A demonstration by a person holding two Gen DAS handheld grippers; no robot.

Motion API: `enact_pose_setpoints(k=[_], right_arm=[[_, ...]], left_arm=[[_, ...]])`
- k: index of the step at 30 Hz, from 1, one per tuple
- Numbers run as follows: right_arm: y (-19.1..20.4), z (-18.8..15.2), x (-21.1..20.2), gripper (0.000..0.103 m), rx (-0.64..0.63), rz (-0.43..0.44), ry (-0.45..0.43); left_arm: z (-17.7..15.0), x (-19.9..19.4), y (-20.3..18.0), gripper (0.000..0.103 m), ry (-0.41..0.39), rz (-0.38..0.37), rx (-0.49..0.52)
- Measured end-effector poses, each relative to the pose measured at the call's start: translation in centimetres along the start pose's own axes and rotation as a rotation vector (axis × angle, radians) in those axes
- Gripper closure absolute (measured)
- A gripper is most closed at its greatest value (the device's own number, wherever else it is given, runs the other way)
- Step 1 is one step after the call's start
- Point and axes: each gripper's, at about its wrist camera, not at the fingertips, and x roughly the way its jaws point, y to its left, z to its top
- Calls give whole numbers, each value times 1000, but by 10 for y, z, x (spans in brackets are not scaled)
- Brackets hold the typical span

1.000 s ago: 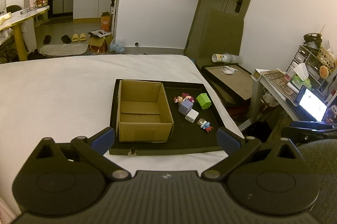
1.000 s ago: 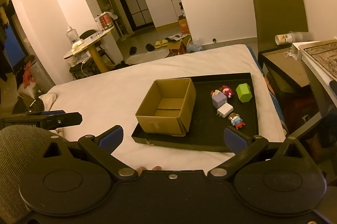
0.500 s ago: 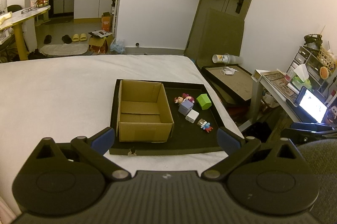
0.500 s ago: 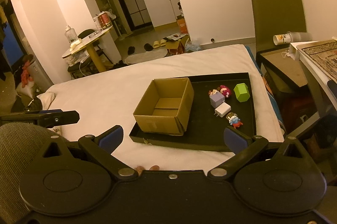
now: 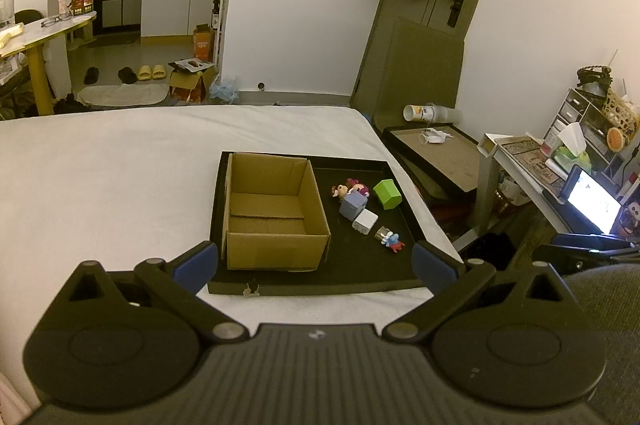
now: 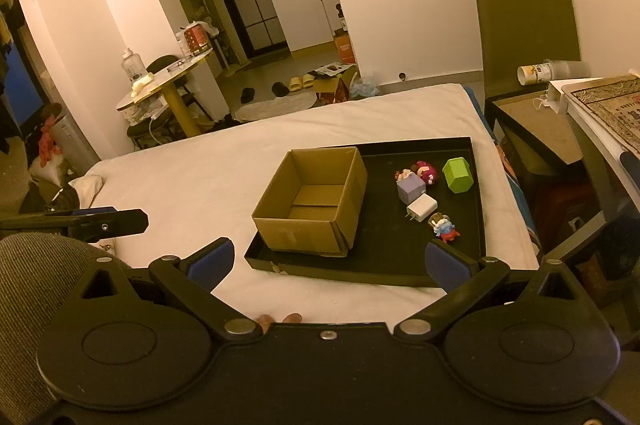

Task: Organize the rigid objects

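Observation:
An empty open cardboard box stands on the left part of a black tray on a white bed. Right of the box lie a green block, a lilac cube, a white charger, a pink figurine and a small blue and red figurine. My left gripper and right gripper are both open and empty, held back from the tray's near edge.
The white bed stretches left of the tray. A framed board and a cluttered desk with a lit screen stand to the right. A round table and a kitchen doorway lie beyond the bed.
Both grippers have drifted only slightly; the right view shifted a little, so the tray sits slightly further left in it. Nothing on the tray has moved.

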Motion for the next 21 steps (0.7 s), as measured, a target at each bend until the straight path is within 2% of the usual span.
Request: enact_pose_setpoints(k=[21], right_arm=[[1,0,0,0,-1,-2,0]], left_arm=[[-1,1,-1,0,-2,-3,-3]])
